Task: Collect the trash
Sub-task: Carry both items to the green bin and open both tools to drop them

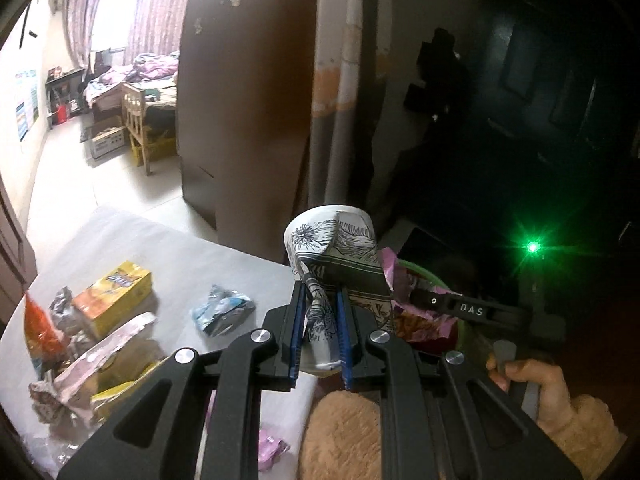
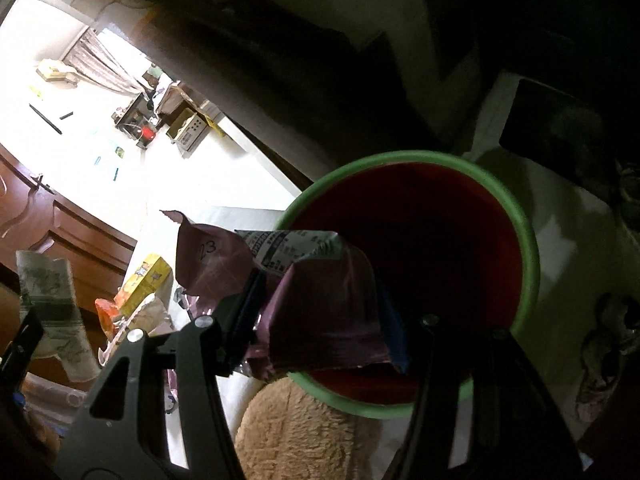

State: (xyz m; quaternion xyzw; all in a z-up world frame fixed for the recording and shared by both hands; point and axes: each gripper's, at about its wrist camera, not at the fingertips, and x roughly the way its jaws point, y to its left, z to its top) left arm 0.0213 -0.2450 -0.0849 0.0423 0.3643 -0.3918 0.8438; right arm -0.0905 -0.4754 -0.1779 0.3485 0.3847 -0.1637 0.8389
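Observation:
My left gripper (image 1: pixel 319 300) is shut on a crushed white paper cup (image 1: pixel 334 248) with black flower drawings, held above the table's right edge. The cup also shows at the left of the right wrist view (image 2: pixel 52 300). My right gripper (image 2: pixel 320 284) is shut on a purple snack wrapper (image 2: pixel 316 304) and holds it over the near rim of a green-rimmed bin (image 2: pixel 528 256) with a dark red inside. In the left wrist view the bin (image 1: pixel 428 276) and the wrapper (image 1: pixel 416 316) sit just right of the cup, with the right gripper (image 1: pixel 472 310) above them.
A table with a white cover (image 1: pixel 168 256) carries more trash: a yellow-orange box (image 1: pixel 114 300), a crumpled blue wrapper (image 1: pixel 222 314), a pink torn bag (image 1: pixel 104 360) and an orange packet (image 1: pixel 42 336). A brown door (image 1: pixel 244 92) stands behind. A fuzzy tan sleeve (image 2: pixel 304 436) is below.

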